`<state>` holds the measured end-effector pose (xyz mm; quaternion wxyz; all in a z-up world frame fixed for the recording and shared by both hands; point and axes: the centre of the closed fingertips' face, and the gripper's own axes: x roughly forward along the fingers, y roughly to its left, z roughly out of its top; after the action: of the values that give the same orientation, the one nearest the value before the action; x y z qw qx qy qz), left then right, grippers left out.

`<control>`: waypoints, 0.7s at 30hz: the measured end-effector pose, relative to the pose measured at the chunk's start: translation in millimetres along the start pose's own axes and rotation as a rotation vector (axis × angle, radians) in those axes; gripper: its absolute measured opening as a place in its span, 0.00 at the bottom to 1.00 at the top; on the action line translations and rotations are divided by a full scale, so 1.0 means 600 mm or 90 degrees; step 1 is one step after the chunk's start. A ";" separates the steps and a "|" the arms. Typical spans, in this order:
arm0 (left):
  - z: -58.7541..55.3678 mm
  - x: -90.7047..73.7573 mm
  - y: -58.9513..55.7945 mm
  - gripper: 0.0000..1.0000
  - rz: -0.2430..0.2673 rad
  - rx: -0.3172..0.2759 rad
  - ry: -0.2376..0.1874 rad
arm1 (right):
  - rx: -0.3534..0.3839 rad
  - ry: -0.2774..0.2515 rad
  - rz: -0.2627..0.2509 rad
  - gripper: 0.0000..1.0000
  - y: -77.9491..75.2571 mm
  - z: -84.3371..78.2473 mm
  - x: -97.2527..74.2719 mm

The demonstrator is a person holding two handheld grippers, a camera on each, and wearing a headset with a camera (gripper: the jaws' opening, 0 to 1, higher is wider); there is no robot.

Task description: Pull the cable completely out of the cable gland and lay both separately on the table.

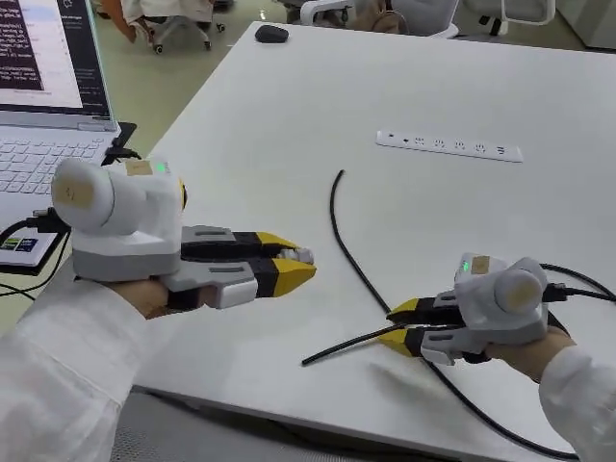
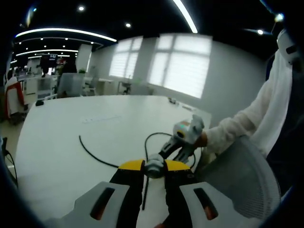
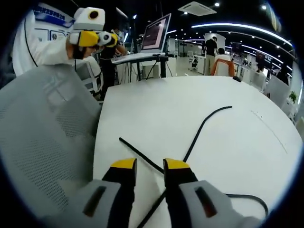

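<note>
My left gripper (image 1: 303, 265) hovers above the white table (image 1: 289, 106) near its front edge, shut on a small grey metal cable gland (image 2: 154, 167) at its yellow tips. No cable runs through the gland. To the right, my right gripper (image 1: 399, 323) rests low on the table, shut on a thin black cable (image 1: 348, 245). One cable end (image 1: 306, 362) sticks out leftward past the jaws, and the rest curves away toward the table's middle. In the right gripper view the cable (image 3: 204, 126) passes between the jaws.
An open laptop (image 1: 38, 96) with cords stands at the left edge. A white power strip (image 1: 448, 146) lies further back, and a black mouse (image 1: 271, 34) sits at the far edge. A grey mesh chair back (image 3: 47, 133) stands by the table's near edge.
</note>
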<state>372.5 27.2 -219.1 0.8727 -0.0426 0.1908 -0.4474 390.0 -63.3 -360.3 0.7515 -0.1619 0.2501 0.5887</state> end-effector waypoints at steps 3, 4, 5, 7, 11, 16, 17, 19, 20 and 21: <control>0.005 0.013 0.009 0.17 -0.005 0.008 -0.002 | 0.008 -0.029 -0.014 0.24 0.001 0.019 -0.024; 0.004 0.019 0.013 0.17 -0.006 0.011 0.001 | 0.015 -0.053 -0.023 0.24 0.000 0.032 -0.037; 0.001 0.029 0.020 0.17 -0.007 0.013 0.008 | 0.022 -0.063 -0.024 0.24 0.003 0.039 -0.046; 0.000 0.045 0.037 0.18 0.005 0.021 0.005 | 0.019 -0.083 -0.033 0.24 0.008 0.053 -0.071; -0.004 0.085 0.058 0.17 -0.001 0.003 -0.006 | 0.022 -0.131 -0.070 0.24 0.016 0.080 -0.129; -0.035 0.131 0.068 0.17 0.000 0.004 0.021 | 0.052 -0.169 -0.149 0.28 0.007 0.078 -0.196; -0.038 0.135 0.068 0.17 -0.001 0.004 0.025 | 0.059 -0.170 -0.155 0.28 0.009 0.073 -0.205; -0.056 0.151 0.069 0.17 -0.004 0.003 0.043 | 0.074 -0.168 -0.179 0.30 0.007 0.060 -0.226; -0.066 0.159 0.068 0.17 -0.005 0.005 0.055 | 0.080 -0.167 -0.188 0.31 0.006 0.055 -0.234; -0.074 0.165 0.068 0.17 -0.006 0.010 0.062 | 0.089 -0.169 -0.202 0.32 0.004 0.047 -0.246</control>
<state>439.2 -23.0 -299.2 0.8604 -0.0151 0.2293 -0.4548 366.0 -165.9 -253.2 0.8704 -0.0677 0.1609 0.4604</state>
